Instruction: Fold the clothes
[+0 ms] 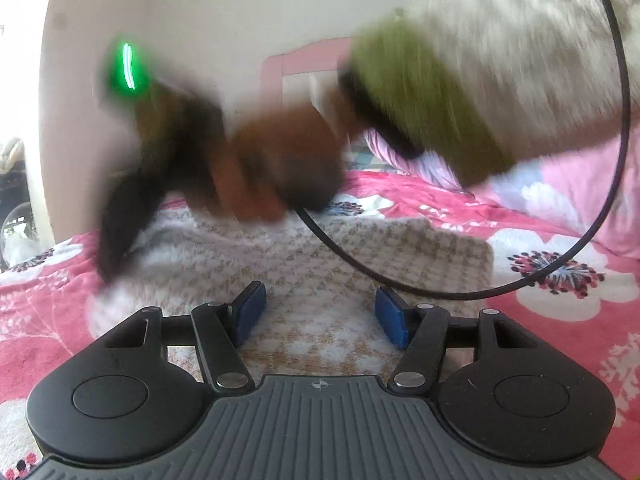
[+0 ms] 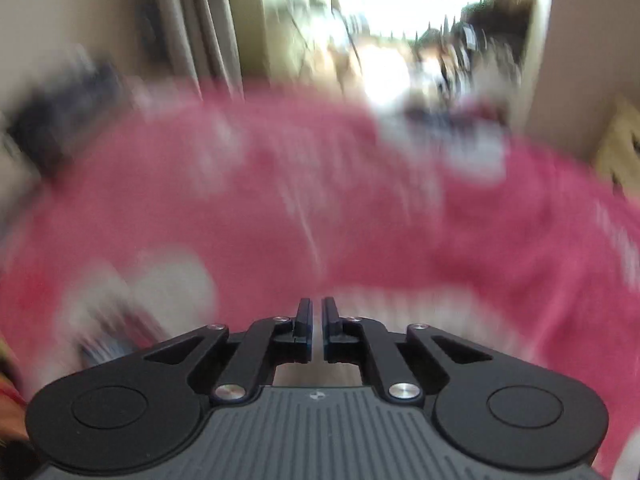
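Observation:
A cream knitted garment (image 1: 320,248) lies folded on a pink floral bedspread (image 1: 540,240). My left gripper (image 1: 316,300) hovers low over its near part, blue pads (image 1: 252,304) apart, nothing pinched. A person's hand (image 1: 280,160), in a fluffy white sleeve (image 1: 500,60) with a green cuff, holds my right gripper (image 1: 110,272), blurred, its tip down at the garment's left edge. In the right wrist view my right gripper (image 2: 316,304) is shut, above the blurred pink bedspread (image 2: 280,200) and a pale band of cloth (image 2: 400,312). I cannot tell whether it pinches cloth.
A black cable (image 1: 616,120) loops from the hand across the right of the left wrist view. A pink striped pillow (image 1: 400,156) and a pink frame (image 1: 304,60) stand against the wall behind. Curtains (image 2: 200,40) and a bright window (image 2: 400,0) lie beyond the bed.

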Tool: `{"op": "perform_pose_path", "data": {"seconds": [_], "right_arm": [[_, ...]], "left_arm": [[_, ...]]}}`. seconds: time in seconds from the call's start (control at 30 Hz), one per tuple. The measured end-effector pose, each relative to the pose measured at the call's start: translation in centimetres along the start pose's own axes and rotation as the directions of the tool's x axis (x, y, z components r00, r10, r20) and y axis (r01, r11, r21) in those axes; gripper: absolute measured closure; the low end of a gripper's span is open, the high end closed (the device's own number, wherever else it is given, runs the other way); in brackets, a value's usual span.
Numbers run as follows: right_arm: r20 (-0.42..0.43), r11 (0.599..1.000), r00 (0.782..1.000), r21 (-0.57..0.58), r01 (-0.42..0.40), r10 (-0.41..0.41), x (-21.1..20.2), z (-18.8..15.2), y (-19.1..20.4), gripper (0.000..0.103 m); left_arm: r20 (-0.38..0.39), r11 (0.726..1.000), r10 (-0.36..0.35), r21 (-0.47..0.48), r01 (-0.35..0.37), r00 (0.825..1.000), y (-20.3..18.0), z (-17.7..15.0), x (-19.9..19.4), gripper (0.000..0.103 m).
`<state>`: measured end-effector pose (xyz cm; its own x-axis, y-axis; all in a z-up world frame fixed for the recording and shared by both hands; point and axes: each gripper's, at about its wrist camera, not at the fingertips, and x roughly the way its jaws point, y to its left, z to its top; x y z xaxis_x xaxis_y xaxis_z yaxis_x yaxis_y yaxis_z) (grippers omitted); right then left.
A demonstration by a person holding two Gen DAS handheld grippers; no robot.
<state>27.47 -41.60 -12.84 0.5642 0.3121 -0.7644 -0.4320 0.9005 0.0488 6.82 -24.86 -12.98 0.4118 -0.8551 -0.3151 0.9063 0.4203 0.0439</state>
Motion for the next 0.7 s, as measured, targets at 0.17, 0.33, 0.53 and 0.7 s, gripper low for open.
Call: {"op": "perform_pose_path", "data": {"seconds": [0.17, 0.33, 0.53, 0.7], "right_arm": [[0.072, 0.991, 0.997, 0.128, 0.028, -0.038, -1.8, -0.7, -0.2, 0.103], [0.191, 0.970, 0.962, 0.185, 0.160, -0.195, -9.0, -1.2, -0.5, 0.102], [-0.021, 0.911, 0.939, 0.237, 0.337, -0.342, -2.3, -6.0, -4.5, 0.103], [0.062, 0.895, 0.931, 0.307, 0.324, -0.359, -9.0, -4.6, -4.9, 0.103]], "left_arm": [[0.015, 1.000, -0.007, 0.026, 0.007, 1.000, -0.2, 0.0, -0.4, 0.041], [0.013, 1.000, -0.006, 0.024, 0.006, 1.000, 0.2, 0.0, -0.5, 0.041], [-0.006, 1.000, -0.014, 0.015, 0.014, 1.000, -0.3, 0.1, 0.2, 0.041], [-0.016, 0.999, -0.010, 0.034, 0.011, 1.000, -0.7, 0.3, 0.2, 0.040]]}}
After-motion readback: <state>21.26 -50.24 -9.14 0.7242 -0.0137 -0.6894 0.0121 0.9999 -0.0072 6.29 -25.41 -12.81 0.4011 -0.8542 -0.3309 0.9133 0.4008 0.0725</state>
